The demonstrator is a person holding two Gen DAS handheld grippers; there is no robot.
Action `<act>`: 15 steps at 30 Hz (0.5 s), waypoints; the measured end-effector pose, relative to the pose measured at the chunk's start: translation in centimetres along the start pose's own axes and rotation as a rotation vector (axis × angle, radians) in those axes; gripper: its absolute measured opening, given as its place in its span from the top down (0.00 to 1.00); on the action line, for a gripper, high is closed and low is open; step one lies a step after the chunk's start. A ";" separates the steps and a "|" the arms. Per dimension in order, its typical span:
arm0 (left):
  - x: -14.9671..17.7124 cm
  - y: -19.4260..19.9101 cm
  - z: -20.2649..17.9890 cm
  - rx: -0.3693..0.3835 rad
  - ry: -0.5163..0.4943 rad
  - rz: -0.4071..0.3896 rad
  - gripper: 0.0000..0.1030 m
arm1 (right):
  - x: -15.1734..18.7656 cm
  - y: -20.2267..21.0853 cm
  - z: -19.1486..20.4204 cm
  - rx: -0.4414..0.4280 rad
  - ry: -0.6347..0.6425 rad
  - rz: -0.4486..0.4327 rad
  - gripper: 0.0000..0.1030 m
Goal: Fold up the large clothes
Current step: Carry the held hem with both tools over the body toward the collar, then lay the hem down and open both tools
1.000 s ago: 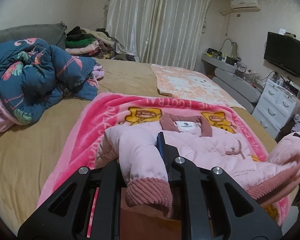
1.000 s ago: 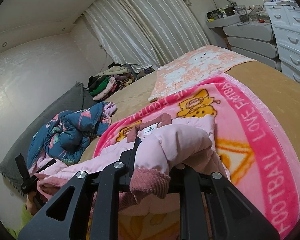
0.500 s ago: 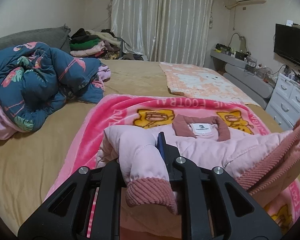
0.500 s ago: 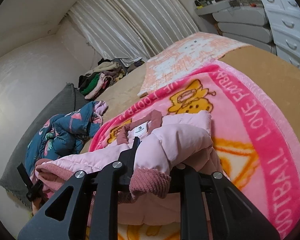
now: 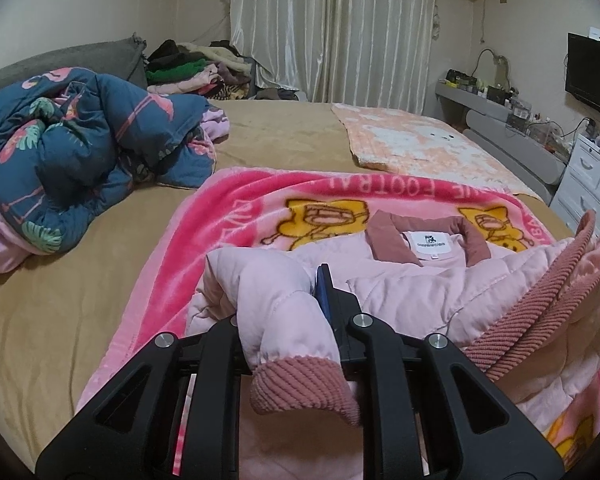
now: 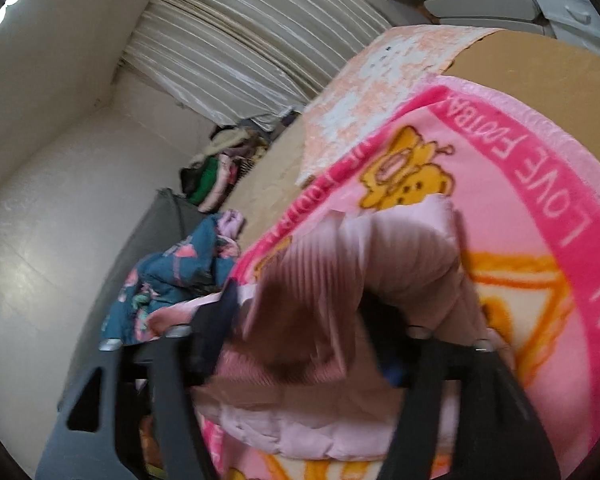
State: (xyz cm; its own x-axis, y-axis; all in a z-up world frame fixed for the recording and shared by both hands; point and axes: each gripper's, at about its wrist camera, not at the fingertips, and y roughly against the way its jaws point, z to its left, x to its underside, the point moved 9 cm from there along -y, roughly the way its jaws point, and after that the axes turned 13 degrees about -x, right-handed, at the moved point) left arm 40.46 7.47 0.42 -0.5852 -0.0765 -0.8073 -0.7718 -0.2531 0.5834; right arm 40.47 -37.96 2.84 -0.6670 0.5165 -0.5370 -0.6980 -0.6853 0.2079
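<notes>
Left wrist view: left tongs (image 5: 296, 312) clamp the pink jacket (image 5: 420, 292) sleeve; right tongs (image 6: 300, 320) are opening around theirs, which may unfold crookedly.

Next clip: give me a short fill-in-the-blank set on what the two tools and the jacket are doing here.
1. The left tool is shut on a sleeve of the pink ____.
2. The jacket lies on a pink blanket printed with yellow cartoon ____.
3. The right tool has its jaws ____, with the ribbed cuff between them.
4. The jacket's collar points toward the ____ at the far wall.

Missing words: jacket; bears; opening; curtains
</notes>
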 end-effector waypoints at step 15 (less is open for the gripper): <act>0.0 1.3 -2.3 0.079 0.012 -0.026 0.38 | 8.4 -4.1 -1.5 0.240 0.314 0.190 0.13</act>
State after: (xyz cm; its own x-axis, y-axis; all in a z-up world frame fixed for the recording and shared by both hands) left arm 40.05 4.98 0.96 -0.5621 -0.0827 -0.8229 -0.8041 -0.1780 0.5672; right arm 38.07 -31.57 -3.73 -0.7039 0.1860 -0.6856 -0.6357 -0.5955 0.4912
